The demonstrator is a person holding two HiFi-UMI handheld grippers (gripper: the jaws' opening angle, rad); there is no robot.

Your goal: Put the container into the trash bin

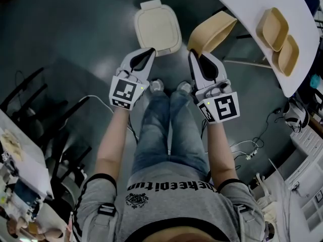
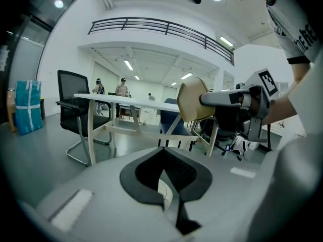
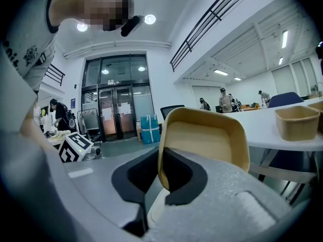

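Left of centre in the head view: left gripper (image 1: 150, 51), held out above the dark floor (image 1: 75, 34), ahead of the person's jeans (image 1: 169, 130). Its jaws are closed tip to tip with nothing between them. The left gripper view shows the black pads meeting at their point, with only a sliver of something pale visible through the slit lower down.

Centre, top of the head view: trash bin (image 1: 157, 26). It is pale and rounded-square, with its lid down. It stands on the floor just ahead of both grippers' tips.

Right of centre: right gripper (image 1: 192, 53), level with the left one and near it, the two not touching. Its jaws are pinched on the side wall of the container (image 1: 214, 30). The right gripper view shows one pad inside the wall and one outside.

Container: a tan, shallow tray with rounded corners, empty. It is tilted up on edge and held in the air. In the head view it sits just beside the bin's right edge, not inside the bin.

Far right: white table (image 1: 242, 6) with a curved edge. Spare containers (image 1: 272, 28), two of the same tan kind, lie side by side on the table near that edge. They are well apart from the held container.
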